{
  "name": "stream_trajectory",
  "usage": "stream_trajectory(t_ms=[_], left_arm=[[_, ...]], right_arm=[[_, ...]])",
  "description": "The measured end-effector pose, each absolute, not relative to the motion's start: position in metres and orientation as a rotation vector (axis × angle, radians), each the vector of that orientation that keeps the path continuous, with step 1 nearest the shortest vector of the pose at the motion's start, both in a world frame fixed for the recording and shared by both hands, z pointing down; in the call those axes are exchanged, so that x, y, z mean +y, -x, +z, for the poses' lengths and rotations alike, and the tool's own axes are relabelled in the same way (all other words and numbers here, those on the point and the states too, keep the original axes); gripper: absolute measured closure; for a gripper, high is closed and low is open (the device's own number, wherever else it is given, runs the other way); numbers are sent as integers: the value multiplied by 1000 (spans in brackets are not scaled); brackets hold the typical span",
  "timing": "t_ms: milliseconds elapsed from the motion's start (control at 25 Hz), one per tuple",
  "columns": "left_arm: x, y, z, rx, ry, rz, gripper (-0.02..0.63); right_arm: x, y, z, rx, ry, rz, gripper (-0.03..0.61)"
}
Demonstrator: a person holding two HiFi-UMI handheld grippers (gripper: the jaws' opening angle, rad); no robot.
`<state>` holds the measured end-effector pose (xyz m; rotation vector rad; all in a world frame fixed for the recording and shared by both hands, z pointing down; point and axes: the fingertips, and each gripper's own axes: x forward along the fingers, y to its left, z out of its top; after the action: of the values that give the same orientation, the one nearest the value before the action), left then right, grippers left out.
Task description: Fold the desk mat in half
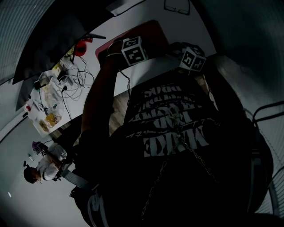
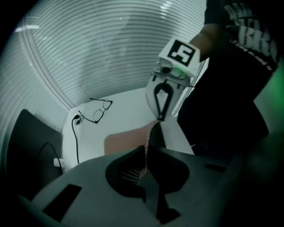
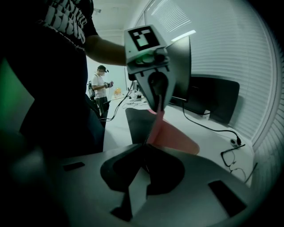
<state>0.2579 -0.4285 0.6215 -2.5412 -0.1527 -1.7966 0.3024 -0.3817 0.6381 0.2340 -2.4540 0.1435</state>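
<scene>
**Head view.** Past the person's black printed T-shirt (image 1: 173, 128), both marker cubes sit close together over the near edge of the white counter (image 1: 146, 13). The left tool (image 1: 134, 49) and the right tool (image 1: 192, 59) are about equally near the dark red, flexible desk mat (image 1: 148, 33). The mat stretches away from them toward the counter's far edge. The jaws themselves do not show here.

**Left gripper view.** The left tool (image 2: 144, 165) is closed, its jaws pinched on the desk mat's thin edge (image 2: 148, 137). That edge runs straight on to the right tool (image 2: 160, 116), which nips the same edge further along. So the held edge's long axis goes from tool to tool, and it is lifted off the counter. One face of the mat looks pinkish brown and smooth, the other dark. The rest of the sheet slopes down onto the counter. A pair of black-rimmed glasses (image 2: 100, 111) lies beyond it, near the counter's edge by the window blinds.

**Right gripper view.** The right tool (image 3: 144, 155) is also closed on the mat's edge. The left tool (image 3: 159, 106) faces it, gripping the same strip. The pink face (image 3: 177, 139) fans down to the counter, and the lifted part stands almost on edge. To my eye, the fold needs both tools to carry this edge together over the flat part toward the mat's far side.
</scene>
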Motion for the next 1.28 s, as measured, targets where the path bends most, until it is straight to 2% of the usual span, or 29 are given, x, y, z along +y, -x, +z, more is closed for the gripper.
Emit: stream_trajectory(t_ms=[120,240,400,800,1280], left_arm=[[-417,-236,593,-48,2635,-1710,591],[-408,-209,558,51,2712,-1641,591],[-397,-167,529,140,2750,-1632,589],[-346,-78,479,260,2814,-1672,589],[-301,-56,474,364,2898,-1551,589]], right_arm=[[-395,-304,625,-2474,-266,153,561],[-409,-301,621,-2379,-233,-33,444],[-432,-275,617,-2284,-174,-284,397],[-485,-200,580,-2149,26,-682,382],[-472,-129,555,-1947,385,-934,341]])
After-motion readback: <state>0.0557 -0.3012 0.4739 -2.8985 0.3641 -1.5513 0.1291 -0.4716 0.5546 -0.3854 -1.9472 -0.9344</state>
